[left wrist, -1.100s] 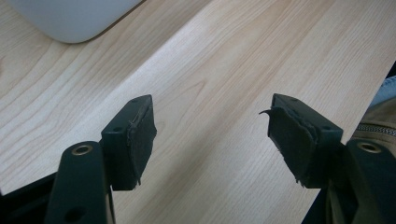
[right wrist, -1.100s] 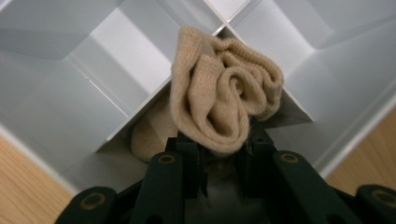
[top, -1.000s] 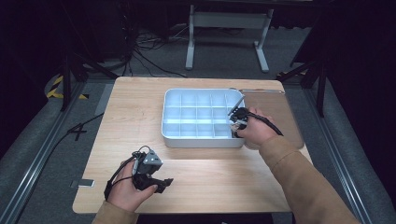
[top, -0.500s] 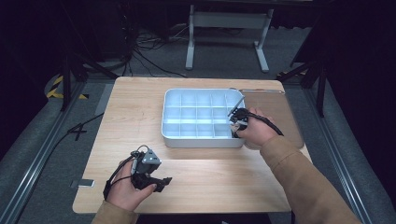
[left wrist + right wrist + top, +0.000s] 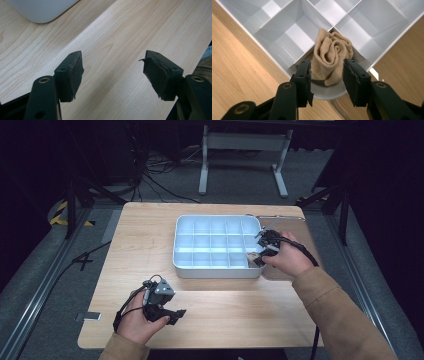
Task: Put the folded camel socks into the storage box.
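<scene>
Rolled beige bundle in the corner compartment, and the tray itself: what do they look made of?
The rolled beige bundle looks like soft knit fabric, matte, with fine ribbing and folds, possibly a sock. The tray looks like moulded white plastic: smooth, slightly glossy, thin dividers.

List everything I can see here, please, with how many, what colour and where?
table: one, light wood, centre of the high view.
tray: one, white, divided into compartments, on the table's far half.
cloth: one, tan, rolled up, in the tray's corner compartment nearest the right hand, between the right gripper's jaws; the pads look just clear of it.
frame: one, grey metal, on the floor beyond the table.
cables: several, black, on the grey floor behind the table.
left gripper: one, black, jaws open with nothing between them, over bare table at the near left.
right gripper: one, black, jaws just been opening, at the tray's near right corner.
sleeves: two, tan, coming in from the bottom edge.
</scene>
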